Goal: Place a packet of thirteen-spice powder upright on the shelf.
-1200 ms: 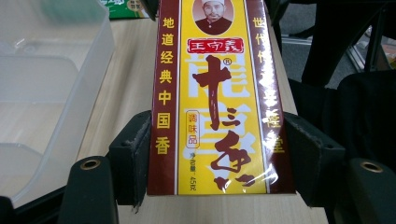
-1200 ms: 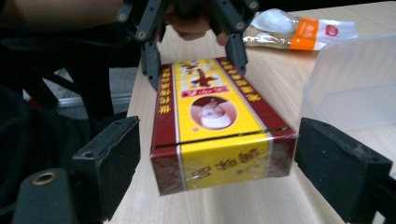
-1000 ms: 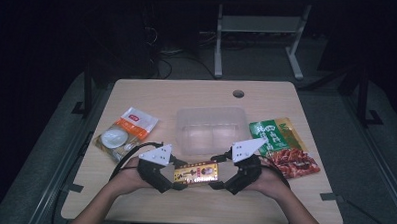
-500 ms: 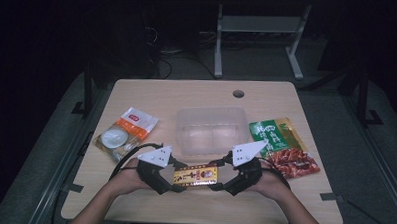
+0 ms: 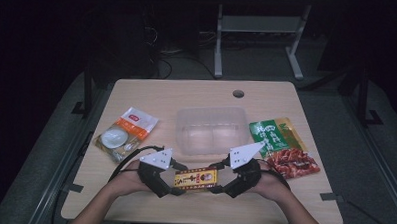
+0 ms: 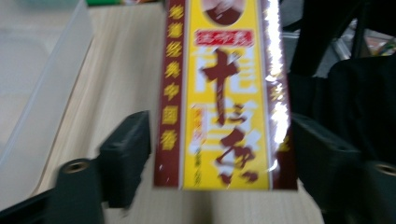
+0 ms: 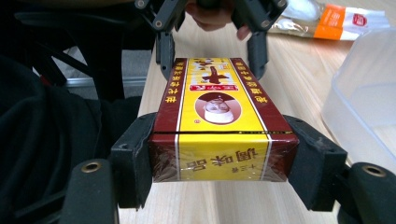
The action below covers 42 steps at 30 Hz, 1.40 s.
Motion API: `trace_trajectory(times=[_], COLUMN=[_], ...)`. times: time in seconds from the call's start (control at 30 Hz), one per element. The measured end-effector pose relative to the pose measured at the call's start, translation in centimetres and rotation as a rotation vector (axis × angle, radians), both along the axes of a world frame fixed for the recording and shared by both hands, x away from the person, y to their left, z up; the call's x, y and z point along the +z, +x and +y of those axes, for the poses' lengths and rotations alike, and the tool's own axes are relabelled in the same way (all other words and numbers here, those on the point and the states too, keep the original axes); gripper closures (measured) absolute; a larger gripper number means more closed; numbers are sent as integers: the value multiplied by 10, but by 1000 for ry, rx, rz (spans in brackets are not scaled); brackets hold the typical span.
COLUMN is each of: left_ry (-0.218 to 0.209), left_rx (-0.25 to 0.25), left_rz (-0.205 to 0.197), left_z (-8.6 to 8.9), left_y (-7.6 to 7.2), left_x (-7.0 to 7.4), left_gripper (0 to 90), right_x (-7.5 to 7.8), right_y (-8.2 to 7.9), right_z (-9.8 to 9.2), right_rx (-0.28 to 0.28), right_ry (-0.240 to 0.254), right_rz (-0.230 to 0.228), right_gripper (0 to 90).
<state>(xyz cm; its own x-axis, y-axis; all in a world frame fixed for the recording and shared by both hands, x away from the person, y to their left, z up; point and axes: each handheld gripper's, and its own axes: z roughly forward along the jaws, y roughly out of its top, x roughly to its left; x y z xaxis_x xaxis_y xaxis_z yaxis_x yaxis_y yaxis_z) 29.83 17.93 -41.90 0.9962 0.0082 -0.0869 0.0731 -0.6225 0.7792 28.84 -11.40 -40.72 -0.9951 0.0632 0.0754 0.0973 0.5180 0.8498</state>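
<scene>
A yellow and maroon box [image 5: 195, 178] lies lengthwise between my two grippers near the table's front edge. My right gripper [image 5: 216, 181] is shut on its right end. In the right gripper view both pads press the box [image 7: 219, 121] sides, the right gripper [image 7: 219, 128] jaws having closed on it within the last second. My left gripper [image 5: 176, 184] straddles the other end. Its jaws have just been opening, and in the left gripper view the box [image 6: 224, 116] sits between the left gripper [image 6: 219, 123] jaws with a thin gap at each pad. The left gripper [image 7: 210, 51] also shows in the right gripper view, flanking the box's far end.
A clear plastic container [image 5: 211, 130] stands just behind the box, mid-table. A white and orange packet [image 5: 125, 132] lies to its left and a green and red packet [image 5: 283, 145] to its right. The wooden table [image 5: 162, 95] has a cable hole [image 5: 238, 93] at the back.
The box has settled slightly toward the front edge between the grippers. Both hands stay in place.
</scene>
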Motion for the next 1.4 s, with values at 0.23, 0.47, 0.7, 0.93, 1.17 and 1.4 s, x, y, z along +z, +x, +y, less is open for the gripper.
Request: trace_trajectory(times=[0.23,0.47,0.7,0.93,1.17,1.4], left_ry=[14,49,42,35,31,28], left_rx=[94,230,329,370,383,384], left_rz=[10,19,28,7,9,14], left_z=[25,42,56,67,70,69], left_y=[-5,-14,-29,-31,-29,-29], left_x=[0,-8,-16,-18,-20,-20], left_gripper=[172,159,159,159,159,159], right_x=[1,0,5,15,32,49], right_y=[1,1,5,11,25,42], right_z=[-9,-18,-20,-20,-21,-23], right_rx=[-38,-61,-77,-100,-128,-159], right_ry=[-27,-59,-63,-61,-65,-55], right_rz=[-4,-10,-5,-17,-40,-58], right_gripper=[324,324,323,323,323,323])
